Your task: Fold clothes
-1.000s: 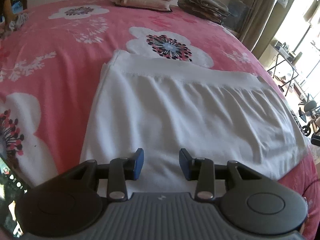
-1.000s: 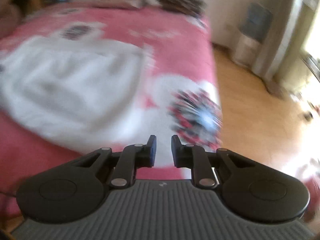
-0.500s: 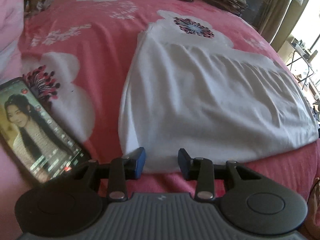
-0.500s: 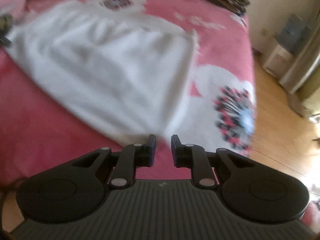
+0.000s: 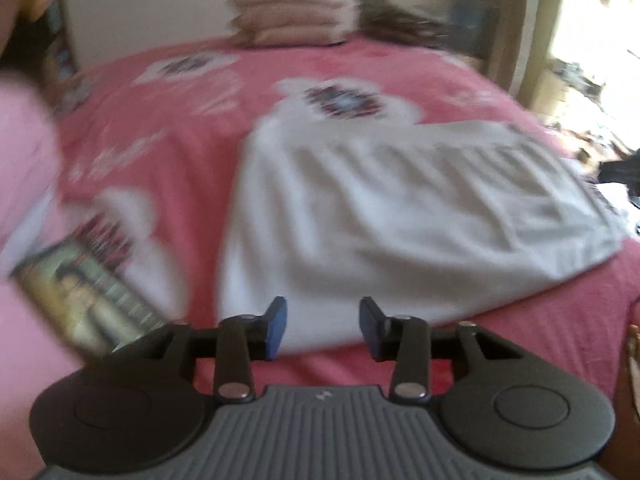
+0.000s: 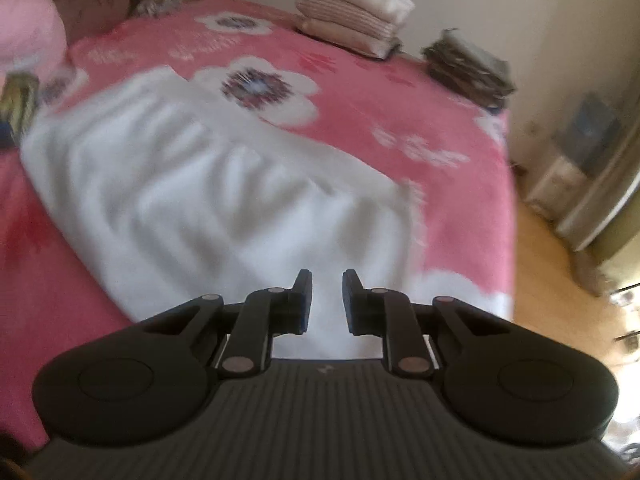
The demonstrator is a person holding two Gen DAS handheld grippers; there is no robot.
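Jaws: left gripper (image 5: pixel 322 328) just widened, right gripper (image 6: pixel 327 302) parted, both empty | white garment (image 5: pixel 400 216) just beyond

Motion blur smears the whole left wrist view: the white garment (image 5: pixel 400 216) has soft edges and its right end at three o'clock melts into glare. The phone (image 5: pixel 84 300) at nine o'clock shows only streaks, its lower corner hidden behind the gripper body. In the right wrist view the phone (image 6: pixel 16 100) is cut by the left edge.
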